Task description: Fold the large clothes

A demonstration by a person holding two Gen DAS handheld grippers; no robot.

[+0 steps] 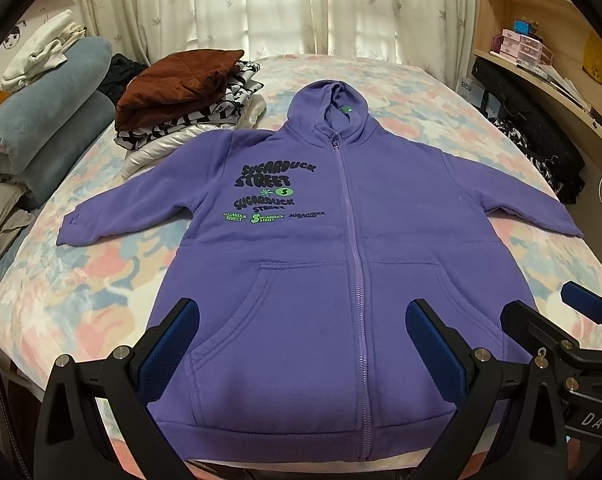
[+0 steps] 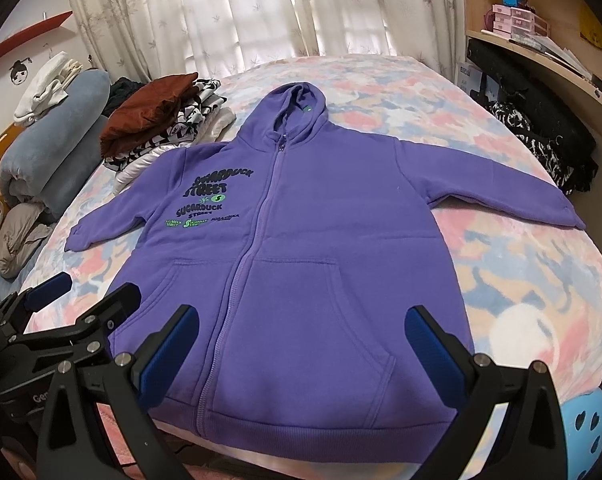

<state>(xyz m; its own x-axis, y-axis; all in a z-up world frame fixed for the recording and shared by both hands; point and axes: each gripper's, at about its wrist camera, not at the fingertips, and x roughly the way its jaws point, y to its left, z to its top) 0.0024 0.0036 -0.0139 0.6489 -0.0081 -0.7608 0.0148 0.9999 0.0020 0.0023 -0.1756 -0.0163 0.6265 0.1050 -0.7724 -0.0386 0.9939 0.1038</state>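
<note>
A purple zip hoodie lies flat and face up on the bed, sleeves spread to both sides, hood pointing to the window, hem at the near edge. Black and green lettering marks its chest. My left gripper hovers open over the hem and pocket area, nothing between its blue pads. My right gripper hangs open over the hem just right of the zip, also holding nothing. Each gripper shows in the other's view, the right gripper at the edge and the left gripper low on the left.
A pile of folded clothes topped by a brown garment sits at the bed's far left, touching the hoodie's shoulder. Rolled blue bedding lies along the left side. A black bag and wooden shelves stand on the right. The floral bedspread surrounds the hoodie.
</note>
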